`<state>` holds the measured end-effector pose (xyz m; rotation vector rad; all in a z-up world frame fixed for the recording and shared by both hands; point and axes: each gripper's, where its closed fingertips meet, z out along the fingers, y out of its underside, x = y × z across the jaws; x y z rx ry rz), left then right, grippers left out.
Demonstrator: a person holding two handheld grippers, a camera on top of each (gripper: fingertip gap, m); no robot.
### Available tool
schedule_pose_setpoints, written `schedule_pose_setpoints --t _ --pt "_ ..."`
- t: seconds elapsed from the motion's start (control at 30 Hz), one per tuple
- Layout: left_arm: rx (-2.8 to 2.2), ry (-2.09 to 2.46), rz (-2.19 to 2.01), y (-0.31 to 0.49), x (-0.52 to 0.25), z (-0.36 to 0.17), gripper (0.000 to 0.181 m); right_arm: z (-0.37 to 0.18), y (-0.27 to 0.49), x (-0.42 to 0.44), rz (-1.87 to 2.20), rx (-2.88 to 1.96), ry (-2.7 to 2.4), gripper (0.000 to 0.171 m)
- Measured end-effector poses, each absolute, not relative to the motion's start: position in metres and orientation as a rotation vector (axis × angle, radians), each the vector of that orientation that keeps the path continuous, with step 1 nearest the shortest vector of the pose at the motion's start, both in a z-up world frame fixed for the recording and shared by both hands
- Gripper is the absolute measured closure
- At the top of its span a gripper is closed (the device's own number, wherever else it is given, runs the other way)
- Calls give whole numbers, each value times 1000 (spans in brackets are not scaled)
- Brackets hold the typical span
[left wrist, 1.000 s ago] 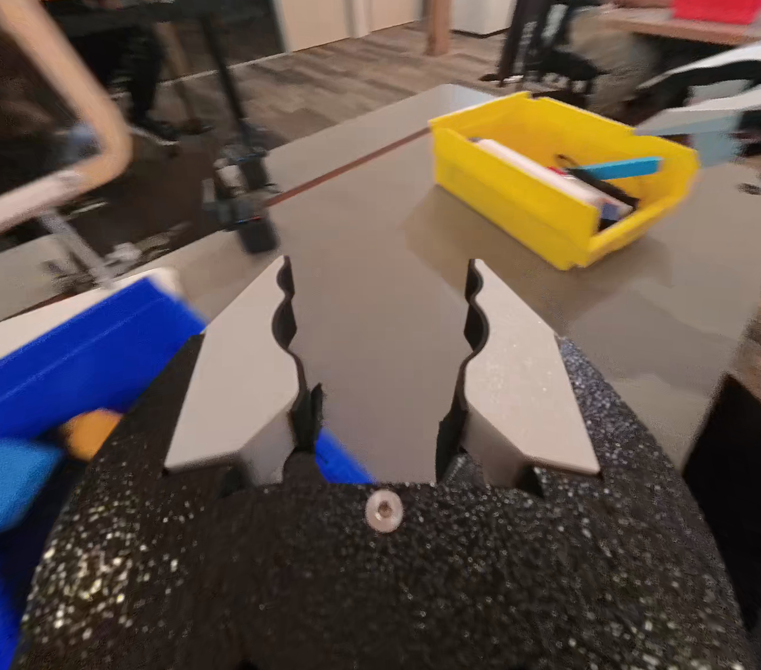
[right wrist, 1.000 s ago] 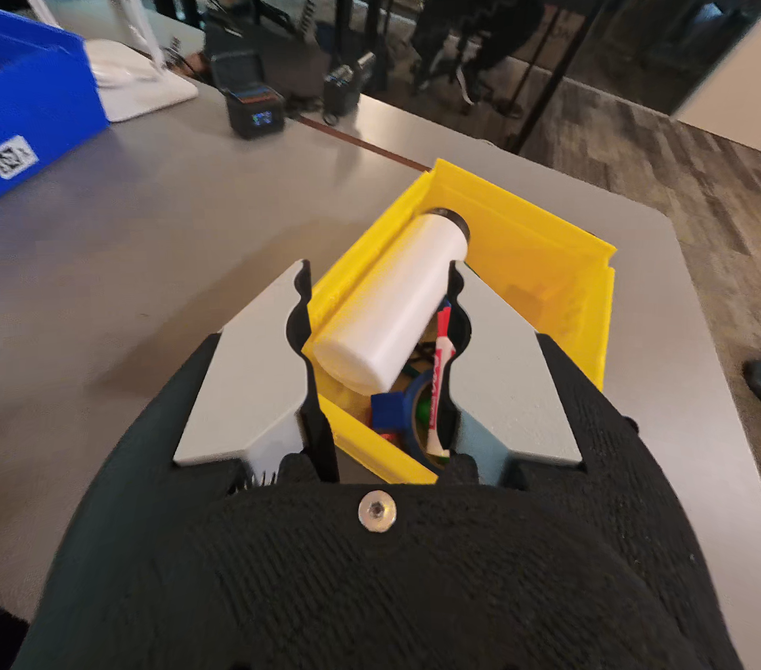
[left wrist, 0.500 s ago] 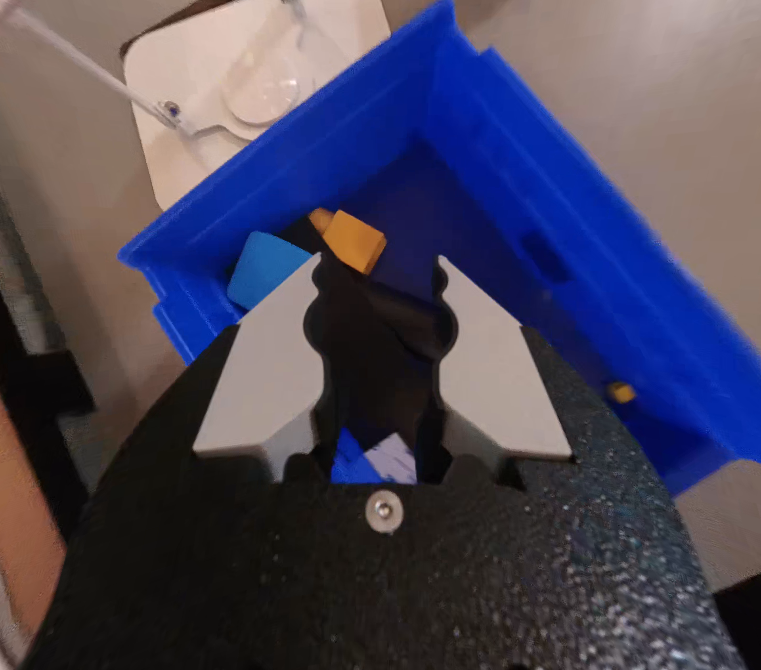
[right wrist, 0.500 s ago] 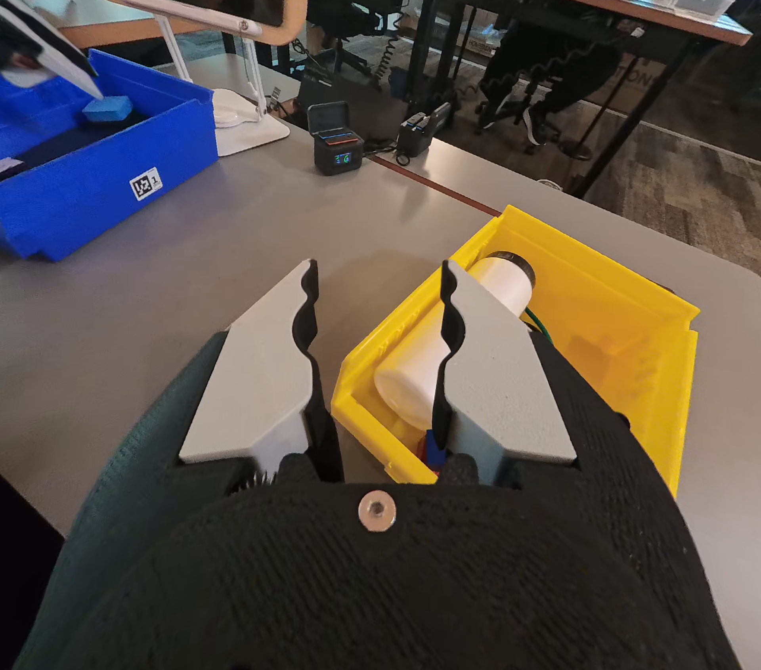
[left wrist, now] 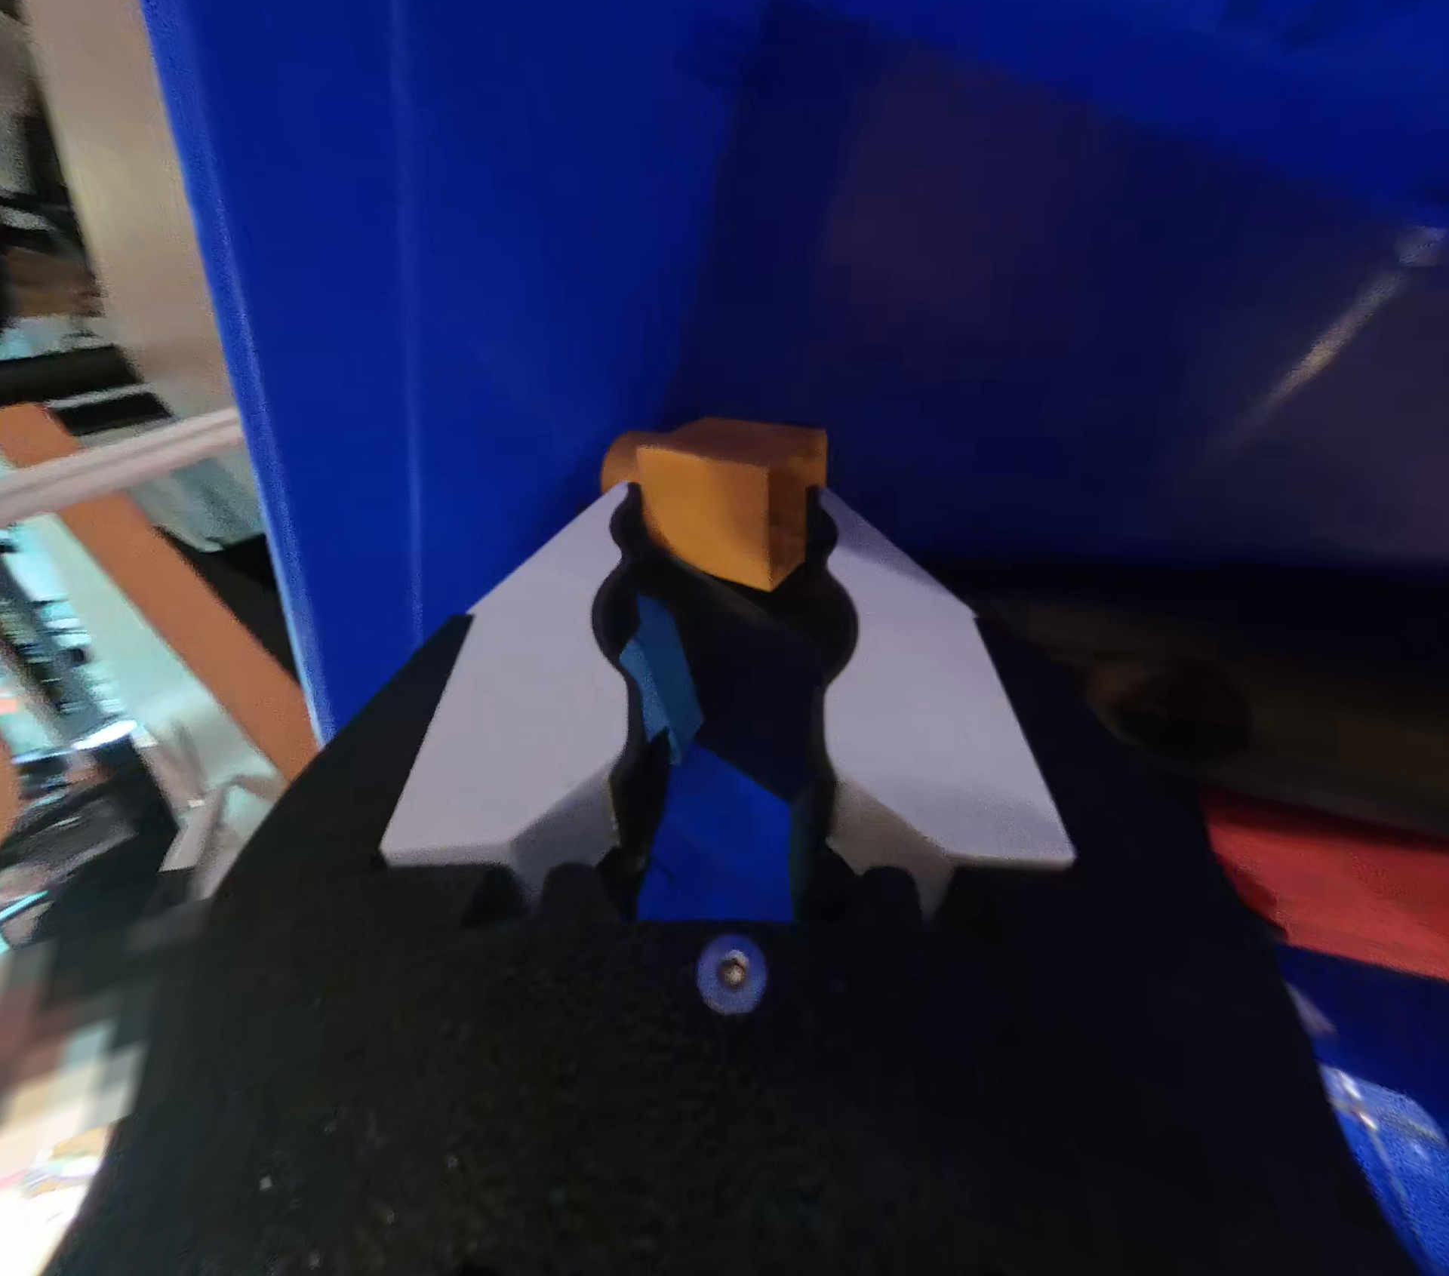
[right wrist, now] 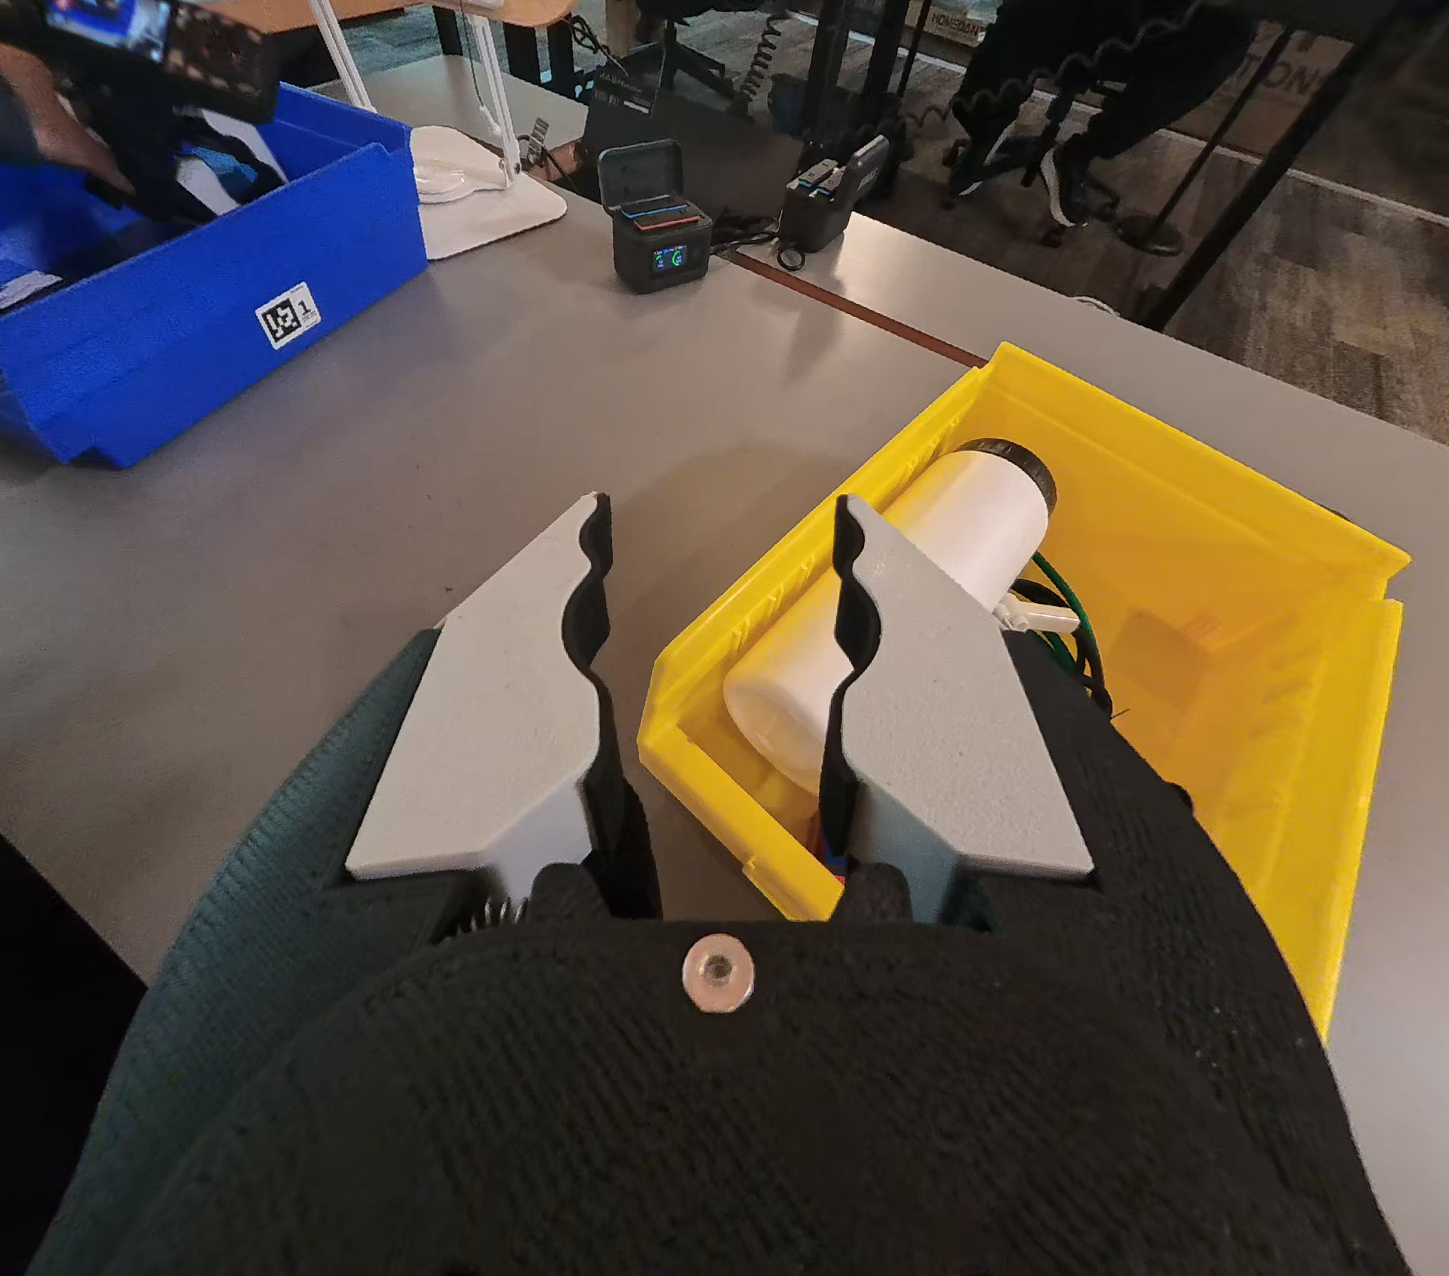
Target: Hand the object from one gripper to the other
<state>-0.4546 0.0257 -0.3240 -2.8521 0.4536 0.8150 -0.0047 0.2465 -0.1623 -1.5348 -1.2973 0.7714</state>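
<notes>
Grey table (right wrist: pixel 392 533): blue bin (right wrist: pixel 196 313) walls crowd orange block (left wrist: pixel 725 501).

Coded sticker (right wrist: pixel 288 315) on blue bin (right wrist: pixel 196 305), txt withheld

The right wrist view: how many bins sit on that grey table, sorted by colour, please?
Blue bin: 1
Yellow bin: 1
Total: 2 bins
</notes>
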Motion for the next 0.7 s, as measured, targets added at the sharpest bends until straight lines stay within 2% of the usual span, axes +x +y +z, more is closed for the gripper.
schedule_pose_setpoints --t 0.07,0.2,0.3,0.37,0.47,0.6,0.7 --pt "-2788 503 962 28 -460 -319 151 -162 246 -5 773 -1534 -1299 116" --pt "-2705 448 1130 27 -470 -317 153 -161 242 -7 795 -1528 -1306 117" --pt "-2646 453 1303 24 -478 -313 170 -162 239 -9 797 -1523 -1325 118" --pt "-2524 453 1365 30 -473 -294 181 -162 235 -10 800 -1502 -1344 118" --pt "-2233 410 1378 43 -444 -241 181 -156 224 -15 828 -1430 -1380 118" --pt "-1892 286 1047 54 -368 -166 181 -154 200 -26 891 -1323 -1461 118" --pt "-1675 482 359 65 -243 -136 181 -152 165 -35 1044 -1212 -1550 119"
